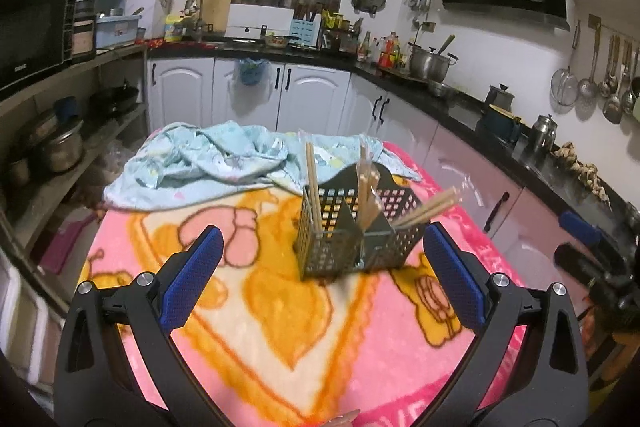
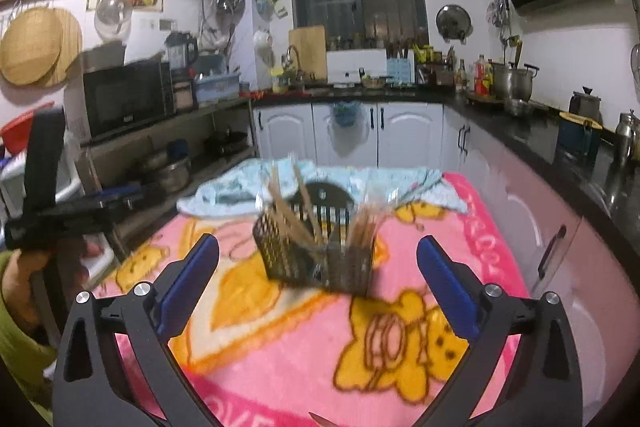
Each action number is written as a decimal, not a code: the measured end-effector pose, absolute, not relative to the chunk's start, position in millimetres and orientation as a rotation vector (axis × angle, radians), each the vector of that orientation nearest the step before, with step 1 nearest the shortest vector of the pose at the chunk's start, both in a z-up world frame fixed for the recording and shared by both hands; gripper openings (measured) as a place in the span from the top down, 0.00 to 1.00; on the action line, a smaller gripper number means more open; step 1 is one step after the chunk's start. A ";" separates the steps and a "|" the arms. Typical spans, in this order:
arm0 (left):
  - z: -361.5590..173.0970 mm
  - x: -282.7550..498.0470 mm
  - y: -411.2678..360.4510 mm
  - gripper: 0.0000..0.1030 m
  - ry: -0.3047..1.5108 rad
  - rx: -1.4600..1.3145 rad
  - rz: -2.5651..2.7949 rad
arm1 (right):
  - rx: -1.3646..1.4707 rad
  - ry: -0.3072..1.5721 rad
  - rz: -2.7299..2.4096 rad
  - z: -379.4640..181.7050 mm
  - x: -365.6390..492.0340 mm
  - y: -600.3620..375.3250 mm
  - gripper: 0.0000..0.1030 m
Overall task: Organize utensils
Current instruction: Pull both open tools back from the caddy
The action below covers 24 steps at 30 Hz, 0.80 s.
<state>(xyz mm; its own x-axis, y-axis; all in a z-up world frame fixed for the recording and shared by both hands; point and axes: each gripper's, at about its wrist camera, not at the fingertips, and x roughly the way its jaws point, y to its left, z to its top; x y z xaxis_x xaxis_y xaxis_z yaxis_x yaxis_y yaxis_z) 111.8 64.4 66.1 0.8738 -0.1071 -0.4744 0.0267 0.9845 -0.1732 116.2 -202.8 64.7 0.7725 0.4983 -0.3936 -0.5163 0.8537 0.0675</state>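
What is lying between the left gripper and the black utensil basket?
Nothing: in the left wrist view only bare pink blanket separates the open left gripper from the utensil basket, which holds chopsticks.

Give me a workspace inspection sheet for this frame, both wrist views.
Surface: pink cartoon blanket covers the table.
Job's things: perforated utensil caddy upright on the blanket, chopsticks standing in its compartments, some leaning out to the right.
Clutter: light blue cloth crumpled behind the caddy.
Grippers: left gripper open, empty, short of the caddy; right gripper open, empty, likewise.
Cables: nothing seen.
Surroundings: kitchen counter with pots and bottles; microwave on shelf.
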 end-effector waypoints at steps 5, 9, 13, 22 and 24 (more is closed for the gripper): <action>47.9 99.8 53.9 0.10 0.534 -0.147 -0.060 | -0.039 0.483 0.530 38.6 104.1 -202.5 0.06; 31.5 91.4 43.9 0.10 0.568 -0.132 -0.053 | -0.081 0.509 0.502 20.6 95.4 -200.0 0.06; 16.5 83.1 37.0 0.10 0.592 -0.120 -0.030 | -0.129 0.510 0.458 7.2 85.2 -198.3 0.06; -9.2 68.8 19.7 0.10 0.623 -0.101 -0.025 | -0.187 0.470 0.422 -23.4 58.8 -199.6 0.06; -15.8 66.4 13.0 0.10 0.642 -0.080 -0.023 | -0.198 0.501 0.430 -30.2 57.8 -196.1 0.06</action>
<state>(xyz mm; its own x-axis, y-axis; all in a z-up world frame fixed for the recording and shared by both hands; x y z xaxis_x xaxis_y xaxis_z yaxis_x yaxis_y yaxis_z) 66.4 13.0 -15.8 0.8008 -0.0465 -0.5971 -0.0028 0.9967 -0.0814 57.8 -196.1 -30.2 0.7903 0.3494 -0.5032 -0.4447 0.8922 -0.0790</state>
